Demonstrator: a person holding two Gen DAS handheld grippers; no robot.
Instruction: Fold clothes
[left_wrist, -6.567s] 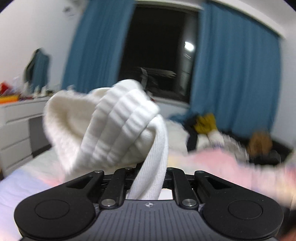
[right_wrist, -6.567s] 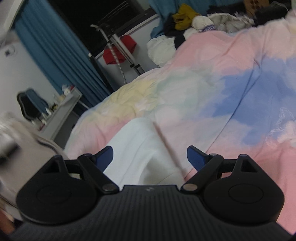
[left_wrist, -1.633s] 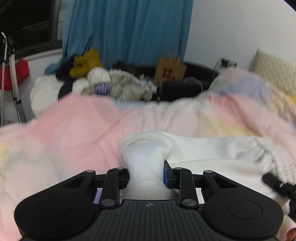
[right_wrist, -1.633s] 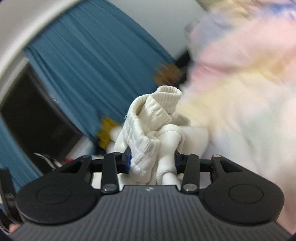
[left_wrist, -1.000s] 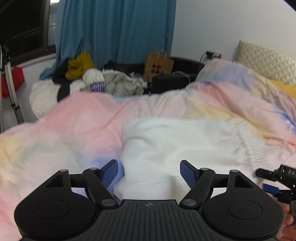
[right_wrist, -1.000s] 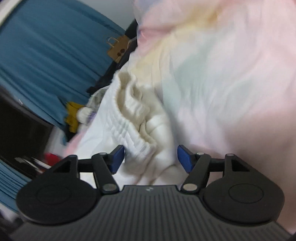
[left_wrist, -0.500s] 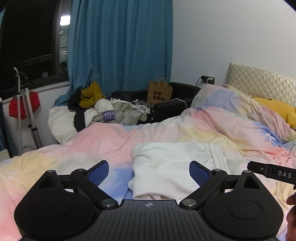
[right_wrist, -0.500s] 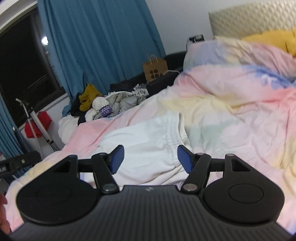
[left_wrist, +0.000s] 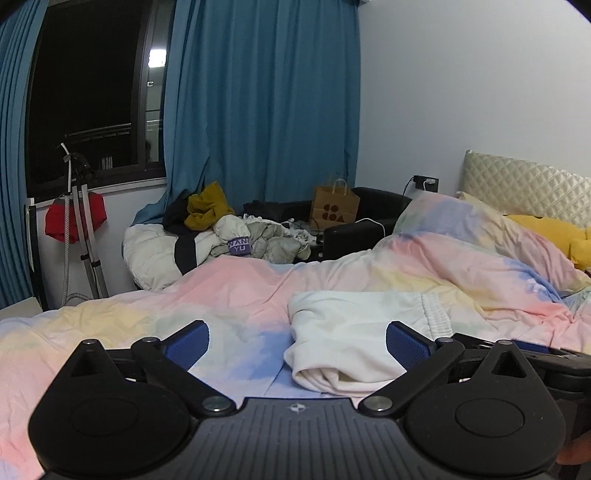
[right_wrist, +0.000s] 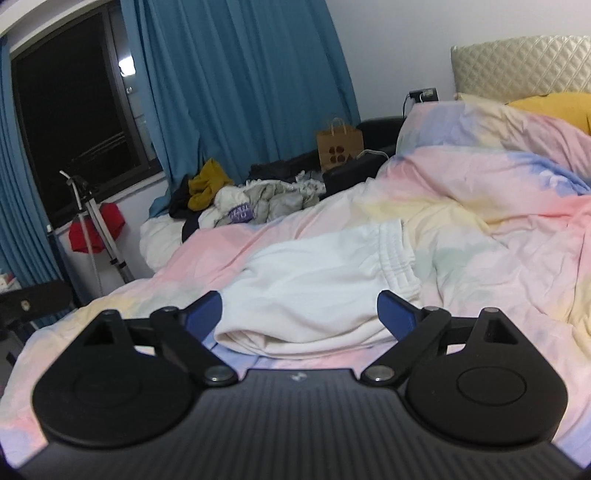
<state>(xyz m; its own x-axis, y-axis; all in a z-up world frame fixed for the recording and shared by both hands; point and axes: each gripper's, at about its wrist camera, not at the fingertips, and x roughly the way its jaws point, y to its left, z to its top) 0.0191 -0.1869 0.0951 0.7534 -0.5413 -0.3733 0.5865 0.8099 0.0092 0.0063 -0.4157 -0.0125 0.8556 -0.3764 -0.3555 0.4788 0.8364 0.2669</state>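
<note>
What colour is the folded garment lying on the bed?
Off-white, cream. The folded garment shows best in the right wrist view, on the pastel duvet.

Your right gripper (right_wrist: 299, 308), jaws just opened and empty, hangs above the folded white garment (right_wrist: 317, 280) mid-duvet (right_wrist: 480, 236).

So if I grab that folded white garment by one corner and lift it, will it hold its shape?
Probably not. The white garment looks like soft knit, its layers sagging loosely at the near edge, so it would likely droop and unfold. The pastel duvet beneath is rumpled, so pushing it may bunch it.
</note>
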